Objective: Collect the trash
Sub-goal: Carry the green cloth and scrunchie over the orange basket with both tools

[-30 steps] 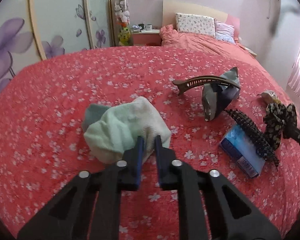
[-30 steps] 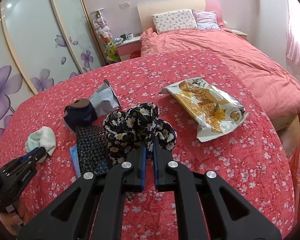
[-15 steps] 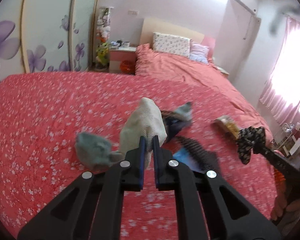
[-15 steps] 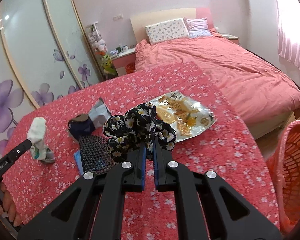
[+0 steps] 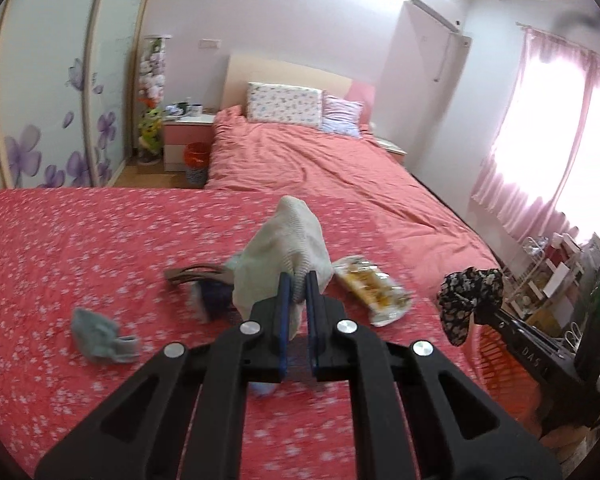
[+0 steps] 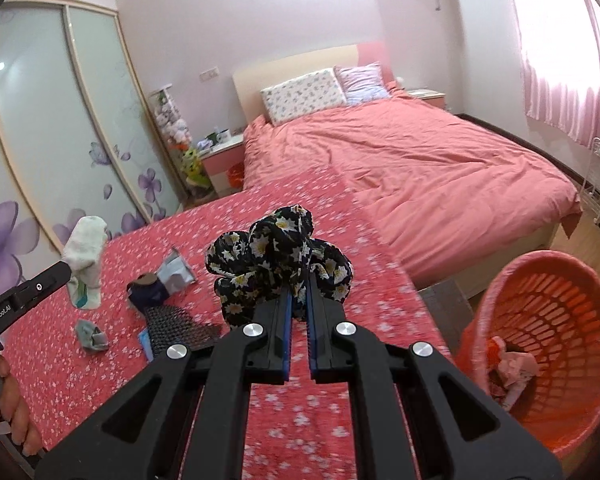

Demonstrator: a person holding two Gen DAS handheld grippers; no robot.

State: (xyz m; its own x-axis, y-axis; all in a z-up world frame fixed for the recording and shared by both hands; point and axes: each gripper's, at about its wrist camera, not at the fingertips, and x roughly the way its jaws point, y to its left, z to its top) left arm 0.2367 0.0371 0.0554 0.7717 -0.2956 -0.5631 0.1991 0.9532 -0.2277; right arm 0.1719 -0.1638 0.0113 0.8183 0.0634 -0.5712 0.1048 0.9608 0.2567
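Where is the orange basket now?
In the right wrist view, the orange basket stands at the lower right, on the floor beside the red flowered cover.

Pale sock and floral scrunchie now lifted off the red cover

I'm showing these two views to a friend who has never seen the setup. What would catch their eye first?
Probably the two cloth items held up in the air: a pale sock pinched in the left gripper and a black floral scrunchie pinched in the right gripper, both above the red flowered bedspread. Next, the orange basket low at the right, beside that bedspread, with crumpled scraps inside.
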